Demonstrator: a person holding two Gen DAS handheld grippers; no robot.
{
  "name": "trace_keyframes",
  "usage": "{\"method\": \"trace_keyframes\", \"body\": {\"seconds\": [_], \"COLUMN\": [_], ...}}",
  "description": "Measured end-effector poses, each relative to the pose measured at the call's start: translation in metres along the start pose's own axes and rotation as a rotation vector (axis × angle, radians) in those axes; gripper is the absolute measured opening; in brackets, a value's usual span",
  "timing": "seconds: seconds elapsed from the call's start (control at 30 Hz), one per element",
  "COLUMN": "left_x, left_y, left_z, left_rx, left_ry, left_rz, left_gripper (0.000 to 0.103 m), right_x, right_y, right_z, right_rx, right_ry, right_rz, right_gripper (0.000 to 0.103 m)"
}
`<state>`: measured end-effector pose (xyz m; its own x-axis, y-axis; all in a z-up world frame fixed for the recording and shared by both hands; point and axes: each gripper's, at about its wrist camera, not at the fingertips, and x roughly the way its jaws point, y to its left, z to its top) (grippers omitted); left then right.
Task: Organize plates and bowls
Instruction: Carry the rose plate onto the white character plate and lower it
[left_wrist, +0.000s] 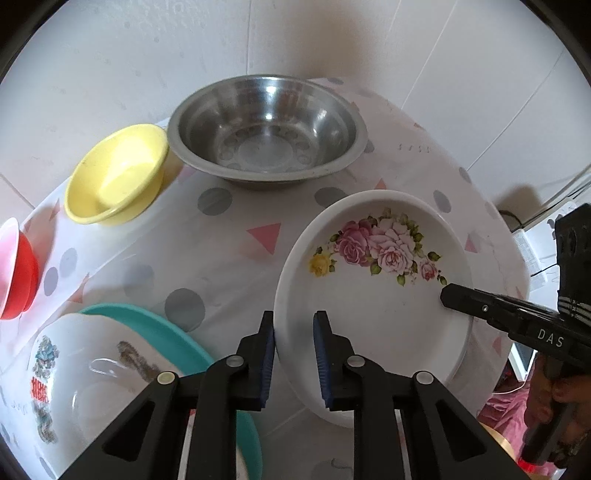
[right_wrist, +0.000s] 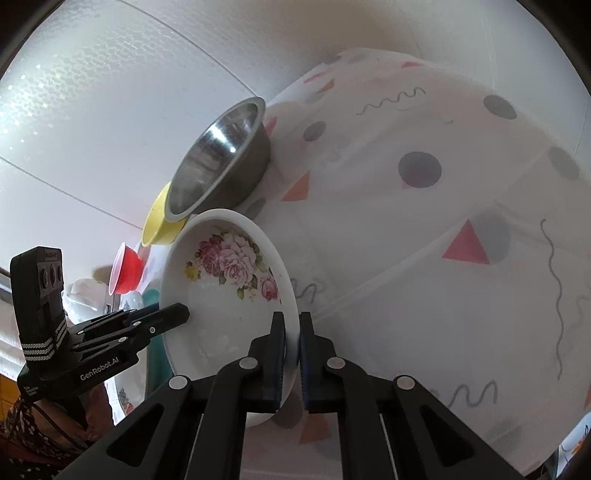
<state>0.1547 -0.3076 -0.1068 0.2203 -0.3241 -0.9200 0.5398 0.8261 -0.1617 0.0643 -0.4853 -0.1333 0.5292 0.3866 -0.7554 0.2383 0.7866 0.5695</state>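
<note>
A white bowl with a pink rose print (left_wrist: 373, 295) is held tilted above the table. It also shows in the right wrist view (right_wrist: 229, 295). My left gripper (left_wrist: 294, 325) straddles its near rim with a clear gap on the inner side, so it is open. My right gripper (right_wrist: 291, 325) is shut on the bowl's opposite rim, and its finger (left_wrist: 480, 304) shows at the bowl's right edge. A steel bowl (left_wrist: 267, 125), a yellow bowl (left_wrist: 116, 177) and a red bowl (left_wrist: 16, 269) stand on the table.
A white printed bowl (left_wrist: 92, 387) rests on a teal plate (left_wrist: 173, 332) at the near left. The table has a patterned cloth (left_wrist: 221, 251) and stands against a white wall (left_wrist: 110, 55). The table's right edge drops off near the rose bowl.
</note>
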Motion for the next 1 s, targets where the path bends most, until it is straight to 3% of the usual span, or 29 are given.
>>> {"method": "trace_keyframes", "body": {"seconds": [0.47,0.7,1.0], "left_x": [-0.057,-0.085,-0.102], "left_y": [0.035,0.077,0.131], "left_z": [-0.007,-0.022,-0.056], "left_rx": [-0.014,-0.08,-0.202], "left_ry": [-0.12,-0.165,-0.162], "left_rz": [-0.058,-0.023,0.034], "left_gripper": [0.02,0.02,0.02], "right_x": [-0.035,-0.018,0.022], "right_y": [0.052,0.095,0.143], "right_z": [-0.018,-0.02,-0.041], "right_rx": [-0.019,-0.081,-0.143], "right_ry": [-0.088,-0.074,0.012], "right_rz": [0.007,0.049,0.106], "right_gripper": [0.007,0.007,0.007]}}
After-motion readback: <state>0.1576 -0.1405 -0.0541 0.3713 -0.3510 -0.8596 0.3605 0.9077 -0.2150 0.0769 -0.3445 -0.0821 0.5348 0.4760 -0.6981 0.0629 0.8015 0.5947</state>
